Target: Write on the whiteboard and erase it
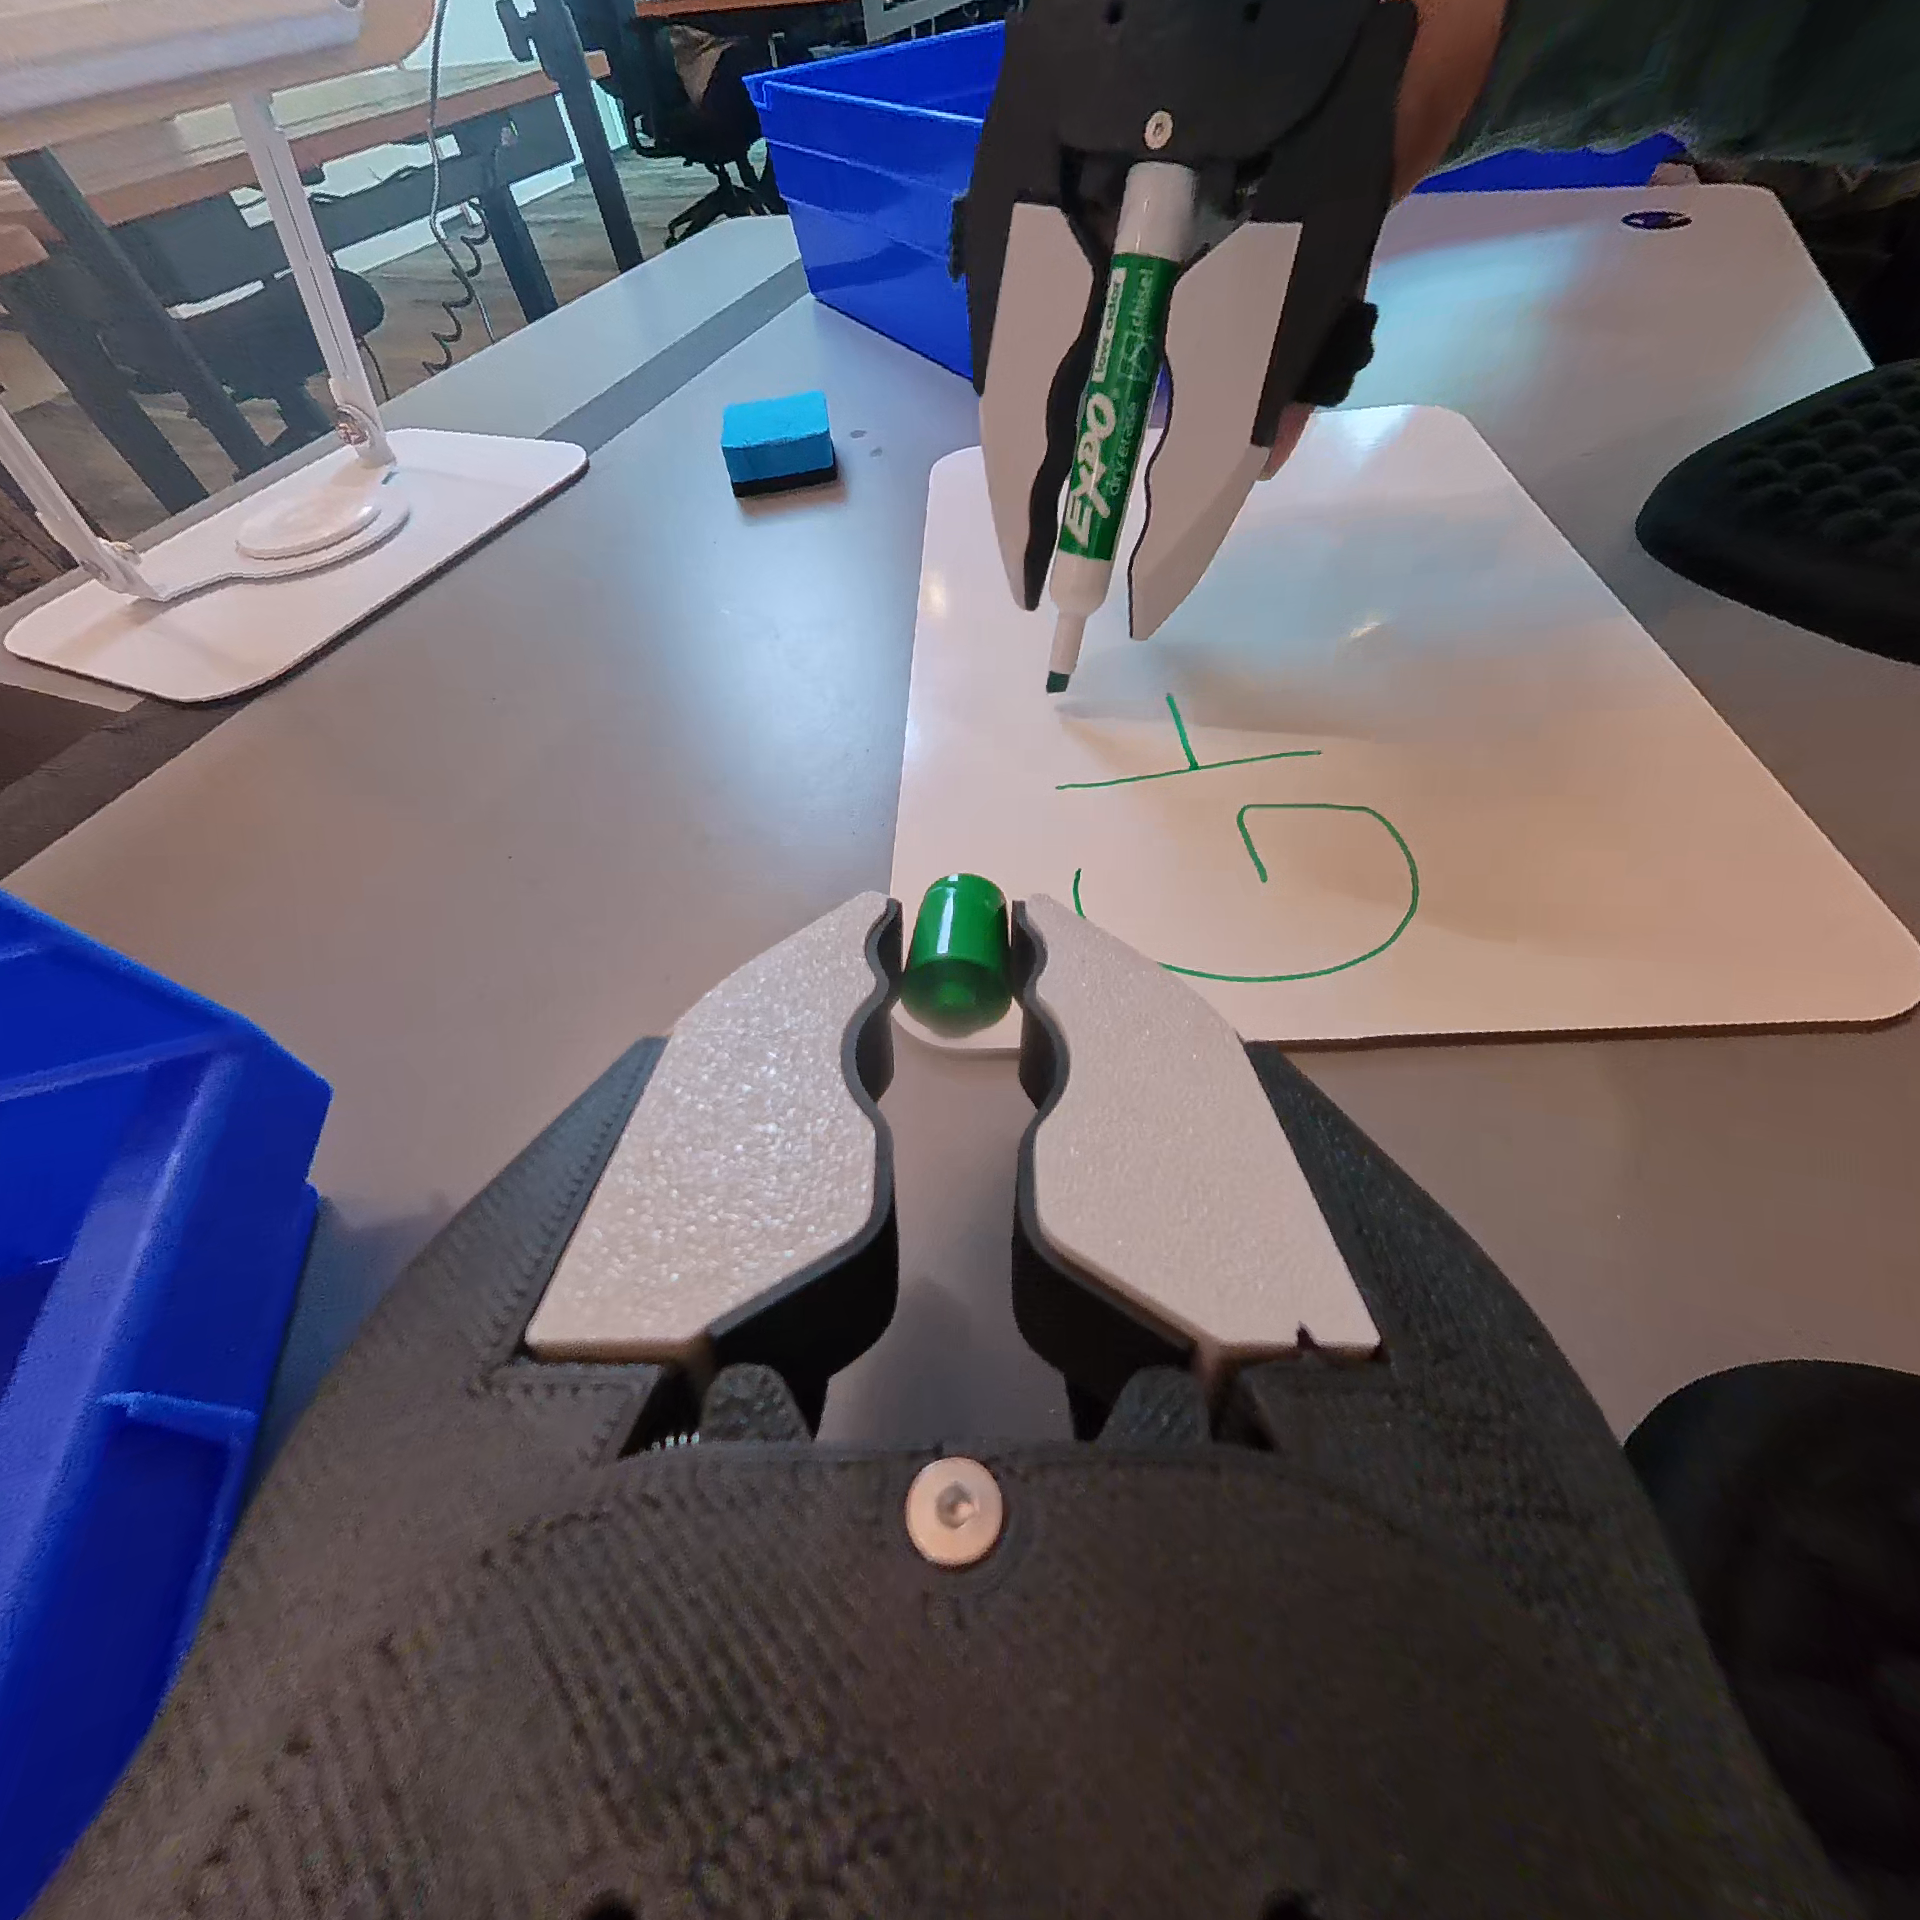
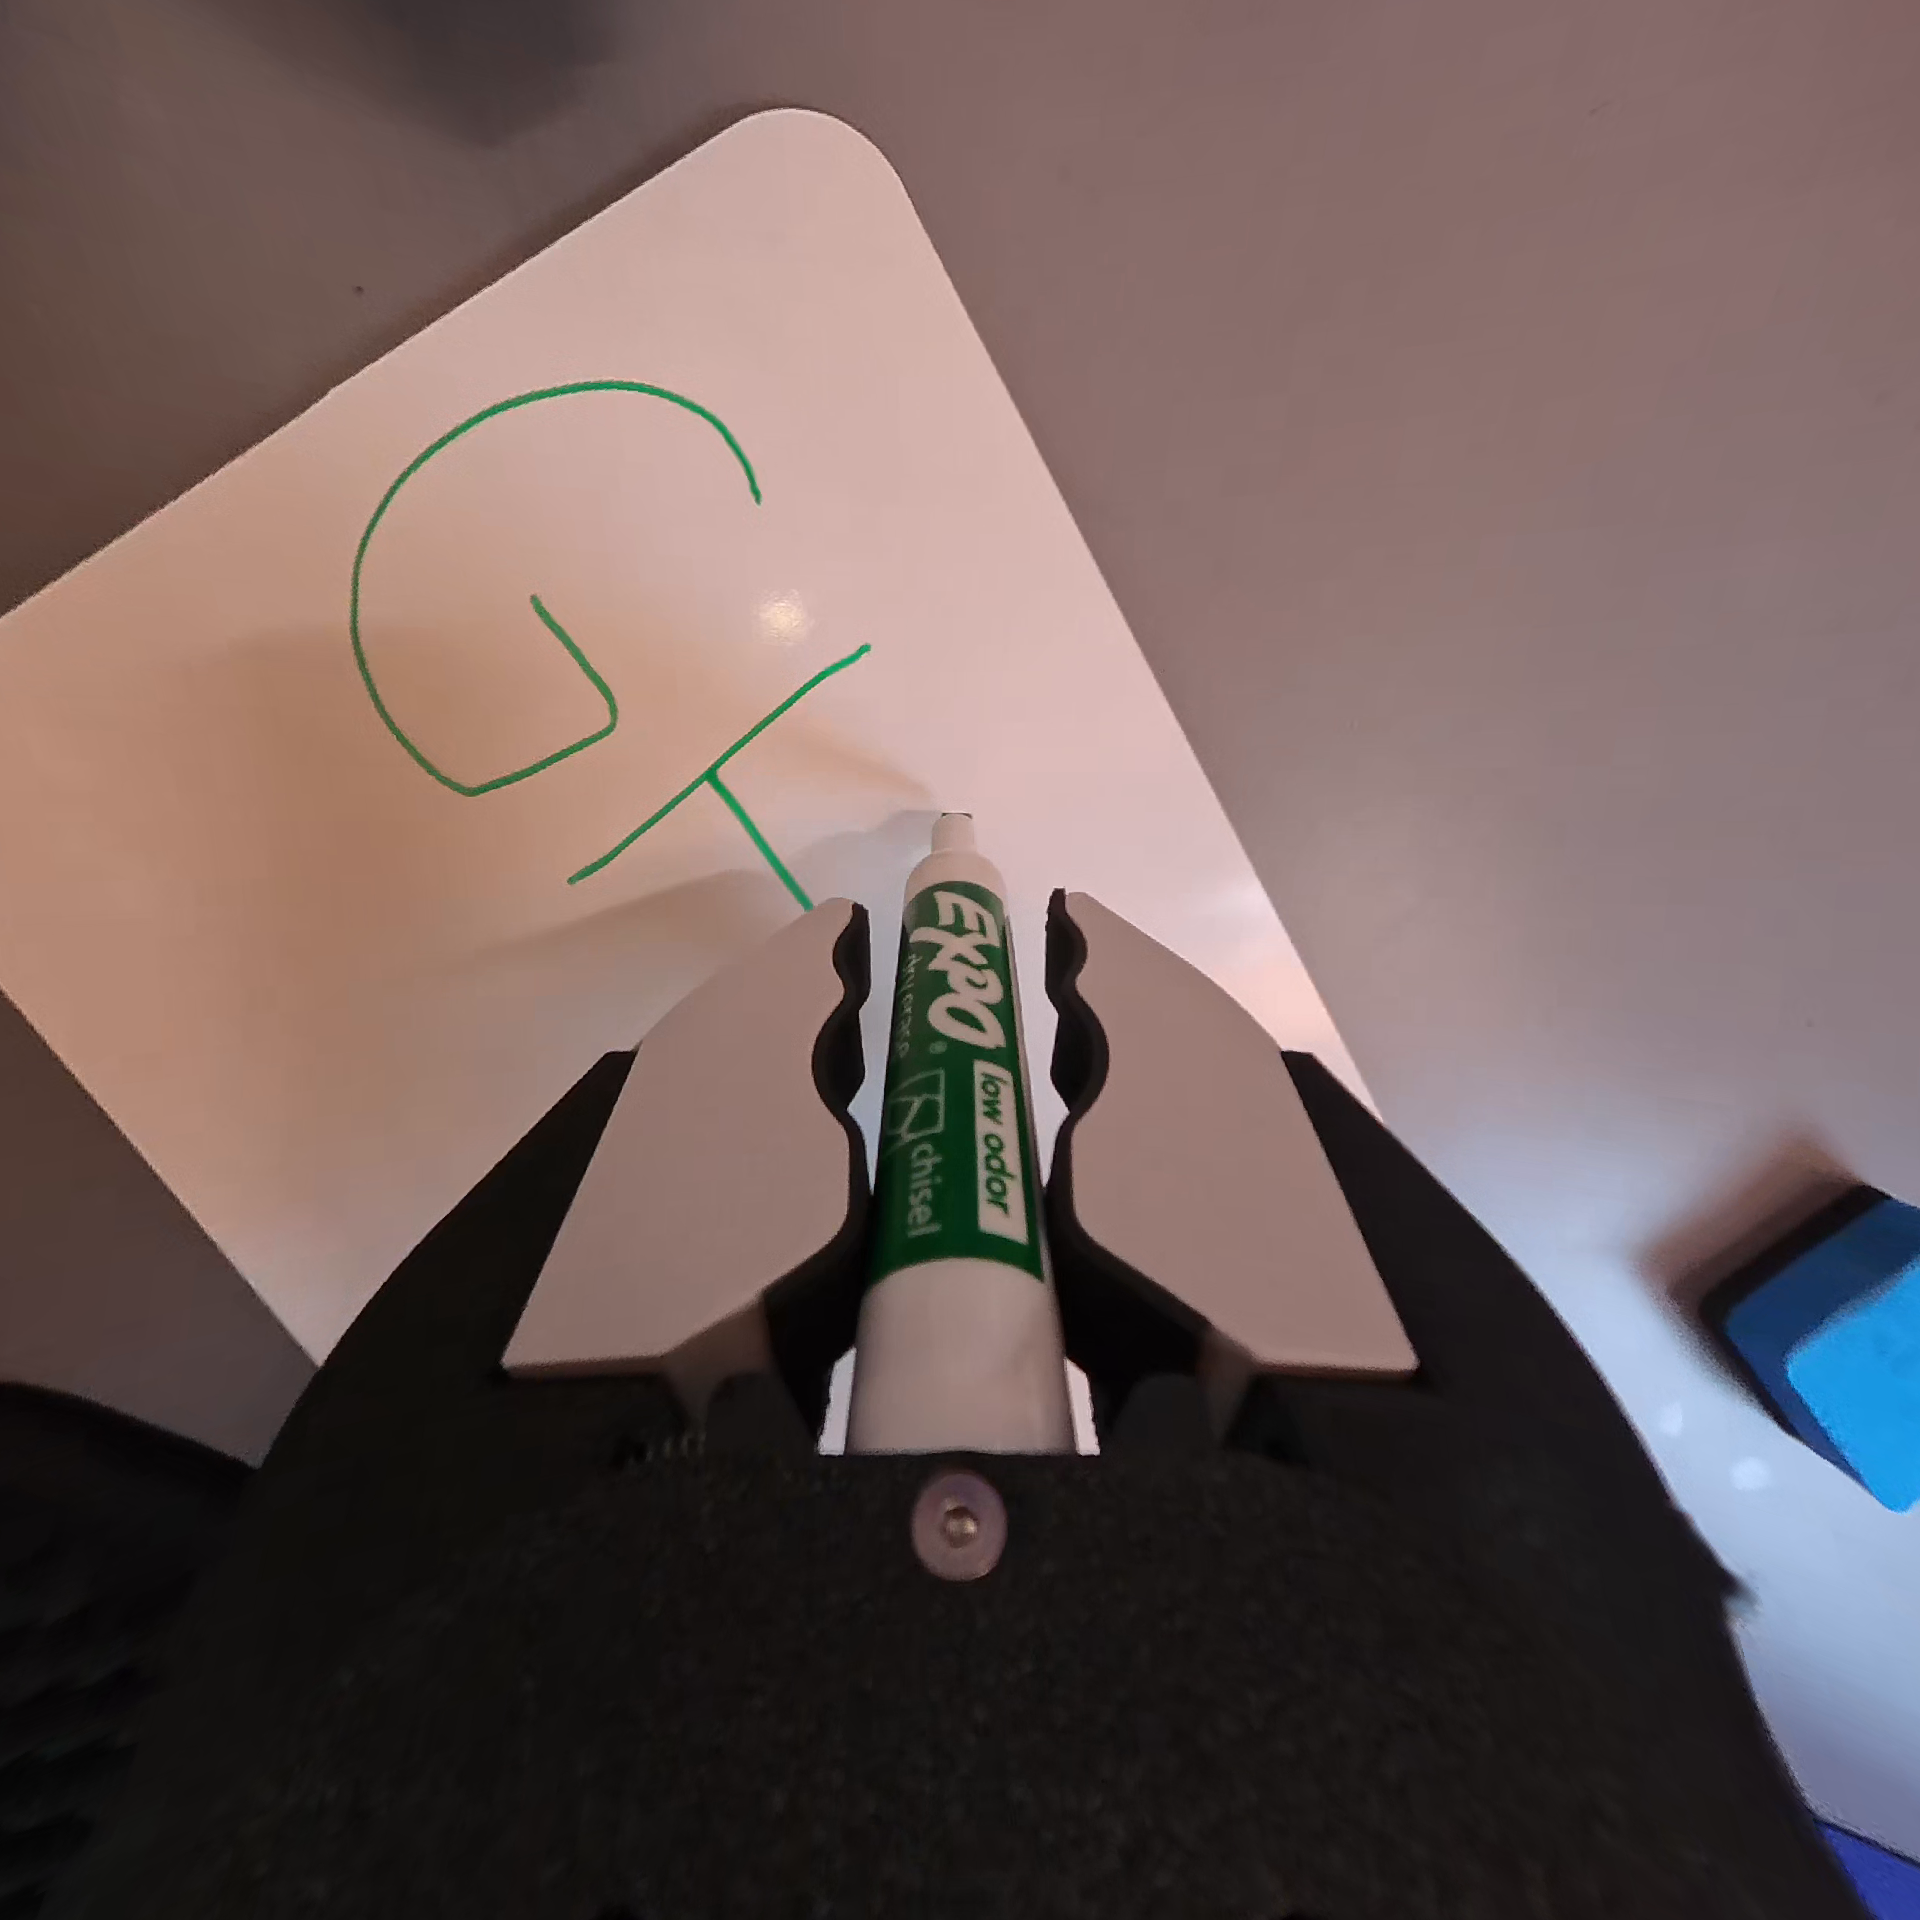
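Left wrist view: left gripper low over grey table, its two fingers pinching green marker cap at the tips; cap sits at near-left corner of whiteboard; whiteboard lies flat on the table, white, rounded corners, green hand-drawn strokes on its near part; right gripper comes down from above, fingers clamped on green marker, uncapped, tip pointing down at the board just beyond the strokes; whether tip touches the surface cannot tell, it looks very close with a small shadow under it; blue eraser with black base sits on the table left of the board, apart from it; blue bin behind the board, another blue bin at near left; white lamp base far left; black mesh chair back at right edge.

Right wrist view: right gripper closed around marker along its barrel, tip sticking out past the fingertips over whiteboard; green strokes left of the tip; eraser at right edge, blurred, off the board.
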